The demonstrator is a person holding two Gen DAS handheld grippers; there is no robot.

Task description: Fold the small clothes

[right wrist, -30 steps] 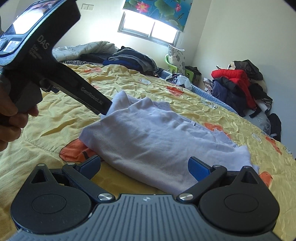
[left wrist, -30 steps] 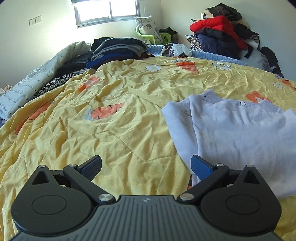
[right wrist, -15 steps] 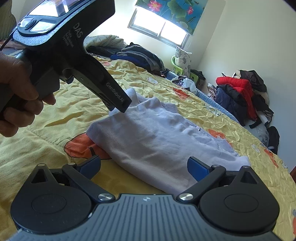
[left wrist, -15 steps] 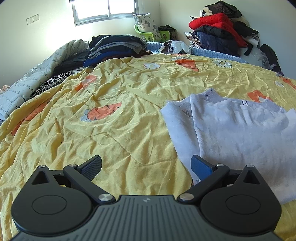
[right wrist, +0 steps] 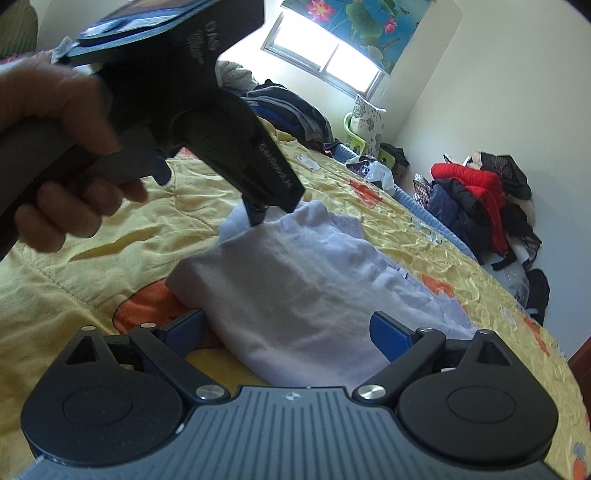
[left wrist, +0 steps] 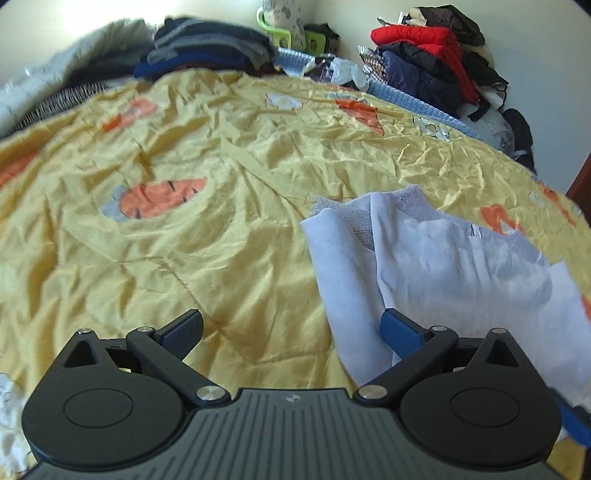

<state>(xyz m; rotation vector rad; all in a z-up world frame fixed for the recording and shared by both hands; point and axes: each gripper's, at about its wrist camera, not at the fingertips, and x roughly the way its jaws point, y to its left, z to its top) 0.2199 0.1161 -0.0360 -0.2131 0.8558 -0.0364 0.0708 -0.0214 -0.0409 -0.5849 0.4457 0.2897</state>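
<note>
A: What was the largest thing we saw in both views?

B: The yellow quilt (left wrist: 229,236) with orange carrot patches covered the bed. The left wrist view gave us its wide, wrinkled spread; the right wrist view showed only a slanted strip of it.

A: And around the bed?

B: Both views held the heap of red and dark jackets (left wrist: 428,55) in the far corner and the stack of folded dark clothes (left wrist: 207,48) at the far edge. Only the right wrist view showed us the window (right wrist: 325,59) and the flowered blind (right wrist: 369,26) above it.

A: Where was the garment?

B: The pale lilac garment (left wrist: 454,273) lay partly folded on the quilt, right of centre in the left wrist view, its lace trim at the far end. From the right wrist view we saw it running away from the camera, bunched at the near end.

A: The tools?

B: We saw the left gripper (left wrist: 291,328) with its fingers spread wide, the right-hand pad over the garment's near edge and the left-hand pad over bare quilt. Only the right wrist view showed it from outside, held in the left hand (right wrist: 70,155), tips pointing down at the garment's far end; we could not tell whether they touched the cloth. The right gripper (right wrist: 286,328) was spread too, straddling the garment's near end, holding nothing.
</note>
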